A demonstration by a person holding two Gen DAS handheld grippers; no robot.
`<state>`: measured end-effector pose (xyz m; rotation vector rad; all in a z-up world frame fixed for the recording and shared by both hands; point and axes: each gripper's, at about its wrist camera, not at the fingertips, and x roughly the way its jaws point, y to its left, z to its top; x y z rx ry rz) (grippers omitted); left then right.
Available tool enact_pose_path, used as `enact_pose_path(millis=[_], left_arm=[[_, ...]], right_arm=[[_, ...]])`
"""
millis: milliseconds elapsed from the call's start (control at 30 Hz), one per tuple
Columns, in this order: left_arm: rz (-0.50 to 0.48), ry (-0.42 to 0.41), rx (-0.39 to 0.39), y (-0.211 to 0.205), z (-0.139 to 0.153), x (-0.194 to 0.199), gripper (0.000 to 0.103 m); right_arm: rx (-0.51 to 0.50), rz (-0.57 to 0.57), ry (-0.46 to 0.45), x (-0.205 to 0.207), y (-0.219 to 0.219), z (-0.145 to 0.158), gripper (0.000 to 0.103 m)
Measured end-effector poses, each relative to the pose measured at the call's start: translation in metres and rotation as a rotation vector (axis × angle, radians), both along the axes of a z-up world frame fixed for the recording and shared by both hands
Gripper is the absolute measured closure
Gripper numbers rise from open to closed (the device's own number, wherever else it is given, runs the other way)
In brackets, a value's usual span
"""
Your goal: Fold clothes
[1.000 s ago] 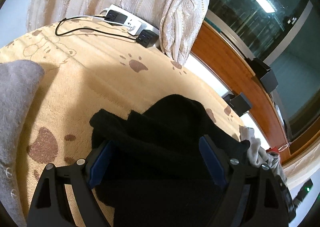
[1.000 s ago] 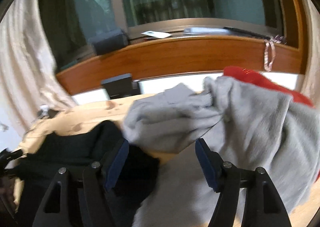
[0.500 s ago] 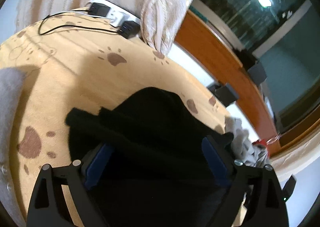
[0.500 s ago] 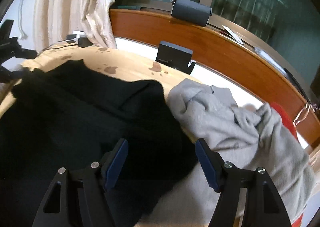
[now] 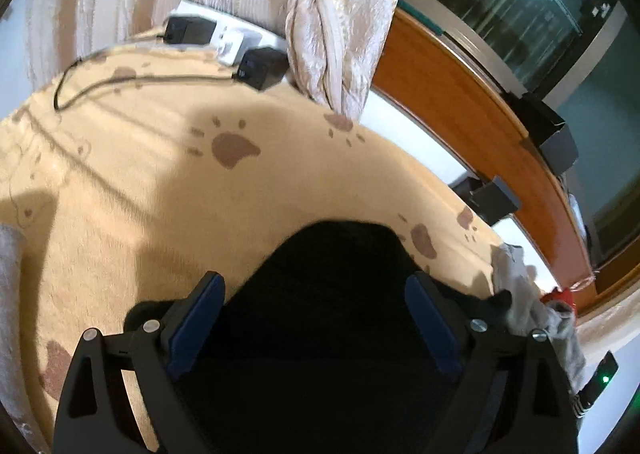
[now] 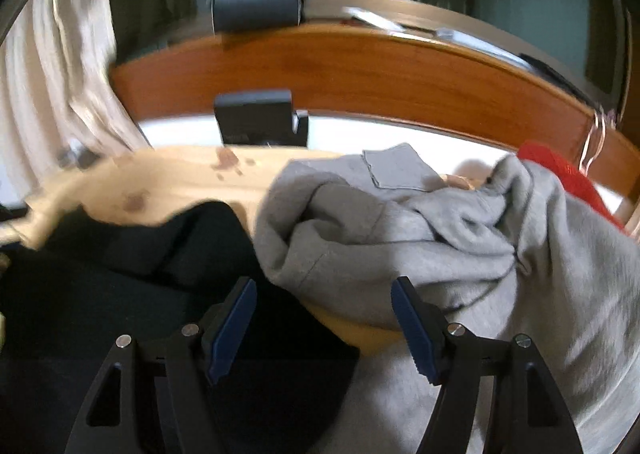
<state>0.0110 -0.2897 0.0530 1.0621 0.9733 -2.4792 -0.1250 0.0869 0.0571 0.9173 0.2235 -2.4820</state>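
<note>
- Black fabric fills the foreground: a dark garment [image 5: 332,294] lies spread on the tan paw-print blanket [image 5: 160,182], below a wooden window ledge [image 6: 360,66].
- My left gripper [image 5: 316,318] hangs over the garment with its blue pads wide apart, pressing on nothing.
- My right gripper [image 6: 324,322] hovers at the garment's edge, jaws apart and empty.
- Just beside the black piece sits a crumpled grey sweatshirt [image 6: 440,222], with a red item [image 6: 568,178] behind it.
- Far off, a power strip [image 5: 224,38] lies near the pale curtain [image 5: 340,14].
</note>
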Motion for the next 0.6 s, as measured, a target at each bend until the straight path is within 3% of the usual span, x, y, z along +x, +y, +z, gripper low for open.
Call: enact_pose_path(millis=[100, 267, 333, 433, 600], left_arm=[[-0.01, 0.027, 0.012, 0.003, 0.002, 0.018, 0.009], [-0.035, 0.057, 0.038, 0.019, 0.002, 0.038, 0.005], [-0.054, 0.059, 0.024, 0.024, 0.0, 0.041, 0.001], [-0.08, 0.064, 0.002, 0.03, -0.005, 0.043, 0.001], [-0.111, 0.072, -0.057, 0.035, -0.01, 0.043, 0.001]], right_arm=[[-0.191, 0.092, -0.07, 0.011, 0.033, 0.008, 0.031], [-0.427, 0.229, -0.329, 0.011, 0.056, -0.002, 0.032], [-0.439, 0.239, -0.377, 0.01, 0.051, -0.008, 0.033], [-0.433, 0.242, -0.438, 0.006, 0.04, -0.02, 0.043], [-0.384, 0.197, -0.44, 0.004, 0.03, -0.028, 0.073]])
